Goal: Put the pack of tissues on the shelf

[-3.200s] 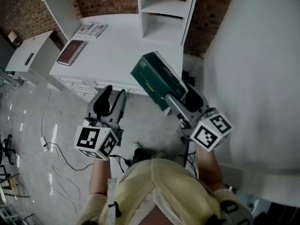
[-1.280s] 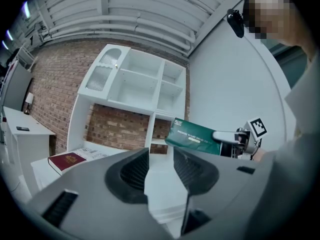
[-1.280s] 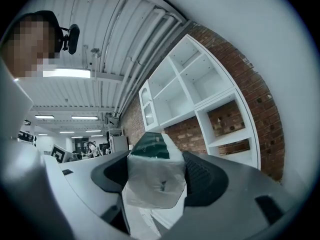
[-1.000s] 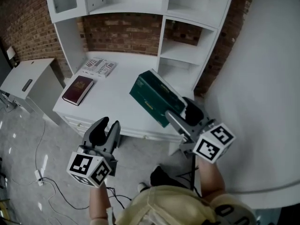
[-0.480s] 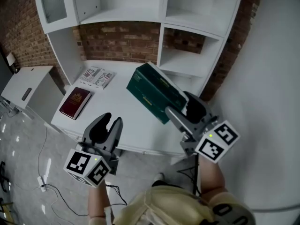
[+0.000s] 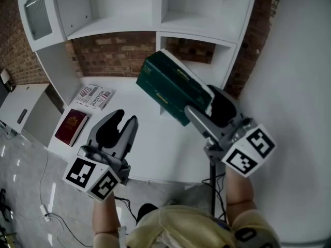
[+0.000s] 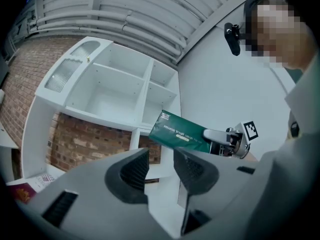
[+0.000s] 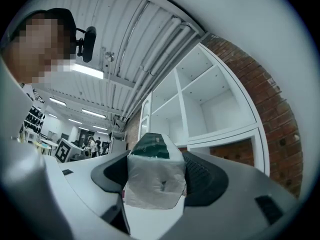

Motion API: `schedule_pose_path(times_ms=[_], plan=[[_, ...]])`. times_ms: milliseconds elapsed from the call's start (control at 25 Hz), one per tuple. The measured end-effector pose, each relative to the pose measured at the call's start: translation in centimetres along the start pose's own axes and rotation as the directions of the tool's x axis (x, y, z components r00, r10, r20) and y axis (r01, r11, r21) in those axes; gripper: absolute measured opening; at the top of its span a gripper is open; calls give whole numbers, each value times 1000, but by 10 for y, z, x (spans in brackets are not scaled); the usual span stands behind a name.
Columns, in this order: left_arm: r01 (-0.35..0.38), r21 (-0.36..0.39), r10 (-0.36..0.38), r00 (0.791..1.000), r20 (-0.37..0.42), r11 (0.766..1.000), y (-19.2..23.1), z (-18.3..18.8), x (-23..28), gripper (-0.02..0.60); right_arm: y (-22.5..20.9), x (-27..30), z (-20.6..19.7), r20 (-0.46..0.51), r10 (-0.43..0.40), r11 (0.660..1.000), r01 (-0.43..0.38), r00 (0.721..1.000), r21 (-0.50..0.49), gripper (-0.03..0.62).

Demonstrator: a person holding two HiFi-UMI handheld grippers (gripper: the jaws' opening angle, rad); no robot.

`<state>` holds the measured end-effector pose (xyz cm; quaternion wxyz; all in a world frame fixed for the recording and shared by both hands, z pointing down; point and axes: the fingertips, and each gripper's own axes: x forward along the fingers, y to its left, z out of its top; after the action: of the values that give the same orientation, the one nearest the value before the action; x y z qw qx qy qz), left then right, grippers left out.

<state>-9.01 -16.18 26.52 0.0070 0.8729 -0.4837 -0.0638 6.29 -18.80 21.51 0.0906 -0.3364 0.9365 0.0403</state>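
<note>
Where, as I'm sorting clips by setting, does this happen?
Likely a lab or workshop staged as a study: a white shelf unit and desk against a brick wall, under an industrial ceiling with strip lights.

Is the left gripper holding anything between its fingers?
No, the fingers of the left gripper stand apart with nothing between them.

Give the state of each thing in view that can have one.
pack of tissues, tilted in the air, clamped at one end
right tool, shut on the pack of tissues
left tool, open, holding nothing
red book, closed, flat on the desk
</note>
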Motion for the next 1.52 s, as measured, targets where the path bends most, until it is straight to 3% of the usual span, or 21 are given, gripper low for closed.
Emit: schedule_pose_path(times_ms=[240, 520, 800, 960, 1160, 1520], plan=[[42, 12, -43, 999, 20, 999, -2, 24, 44, 153, -34, 1, 37, 25, -39, 996, 41, 999, -81, 311], [148, 62, -151, 987, 58, 987, 6, 41, 80, 153, -55, 10, 60, 52, -142, 974, 149, 989, -171, 311], [258, 122, -267, 962, 58, 958, 11, 67, 121, 153, -82, 30, 90, 62, -251, 938, 258, 966, -233, 311], [294, 166, -307, 950, 63, 941, 15, 61, 139, 153, -97, 36, 88, 75, -287, 916, 297, 955, -270, 311], [346, 188, -359, 932, 42, 919, 17, 97, 179, 153, -135, 58, 122, 35, -361, 892, 356, 932, -278, 311], [394, 293, -422, 906, 37, 872, 16, 104, 191, 153, -160, 73, 129, 23, -452, 847, 438, 892, -300, 311]])
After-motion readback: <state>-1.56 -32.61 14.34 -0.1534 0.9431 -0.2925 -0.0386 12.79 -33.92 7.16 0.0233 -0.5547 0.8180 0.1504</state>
